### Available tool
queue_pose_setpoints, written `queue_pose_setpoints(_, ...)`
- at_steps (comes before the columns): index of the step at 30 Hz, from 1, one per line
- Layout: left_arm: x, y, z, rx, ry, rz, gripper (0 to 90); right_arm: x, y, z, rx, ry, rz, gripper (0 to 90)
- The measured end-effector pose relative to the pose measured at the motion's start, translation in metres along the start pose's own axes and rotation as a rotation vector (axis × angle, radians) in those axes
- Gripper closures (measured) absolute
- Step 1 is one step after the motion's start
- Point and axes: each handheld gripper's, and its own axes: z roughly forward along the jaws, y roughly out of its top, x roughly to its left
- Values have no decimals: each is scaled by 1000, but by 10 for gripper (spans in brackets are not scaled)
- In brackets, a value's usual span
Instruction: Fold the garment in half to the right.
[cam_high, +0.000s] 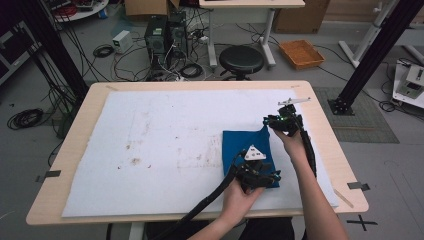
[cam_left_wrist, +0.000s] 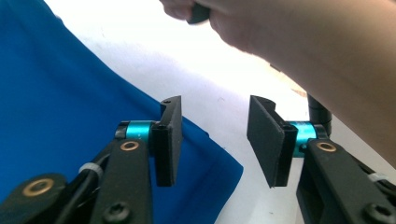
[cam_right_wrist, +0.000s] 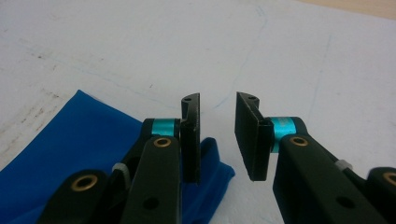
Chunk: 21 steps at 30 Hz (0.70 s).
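A blue cloth (cam_high: 242, 147) lies flat on the white mat (cam_high: 165, 115), right of its middle. My left gripper (cam_high: 269, 176) rests at the cloth's near right corner. In the left gripper view the jaws (cam_left_wrist: 215, 140) stand open; the cloth (cam_left_wrist: 56, 93) lies under the left jaw with its corner between them, unpinched. My right gripper (cam_high: 272, 121) sits at the cloth's far right corner. Its jaws (cam_right_wrist: 218, 135) are open too, over bare mat, and the cloth's corner (cam_right_wrist: 79, 135) lies under the left jaw. The person's right forearm (cam_left_wrist: 303, 42) crosses ahead of the left gripper.
The mat covers most of the wooden table (cam_high: 75, 125) and carries brown stains (cam_high: 135, 161) at its middle left. Beyond the far edge, on the floor, are a black stool (cam_high: 241, 59), computer cases (cam_high: 165, 35), cables and an orange tray (cam_high: 301, 53).
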Motion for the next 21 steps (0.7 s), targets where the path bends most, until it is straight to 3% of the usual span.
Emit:
queue_pose_setpoints(2, 2, 3, -12, -16, 17, 24, 540, 0, -3, -7, 11, -20, 16, 606)
queue_pose_setpoints(5, 9, 7, -36, -39, 56, 58, 521, 5, -14, -19, -43, -18, 8, 605)
queue_pose_setpoints(8, 19, 8, -60, -54, 101, 74, 520, 7, -28, -26, -61, 2, 25, 613)
queue_pose_setpoints(13, 37, 5, -96, -64, 196, 88, 514, 12, -36, -20, -61, 13, 40, 639)
queue_pose_setpoints(16, 51, 1, -118, -76, 244, 65, 510, 18, -35, -12, -44, 10, 35, 659)
queue_pose_setpoints(18, 60, -3, -130, -79, 272, 52, 504, 22, -35, -5, -14, -6, 16, 710)
queue_pose_setpoints(21, 70, -10, -146, -84, 296, 25, 504, 23, -38, 1, 7, -27, -3, 883)
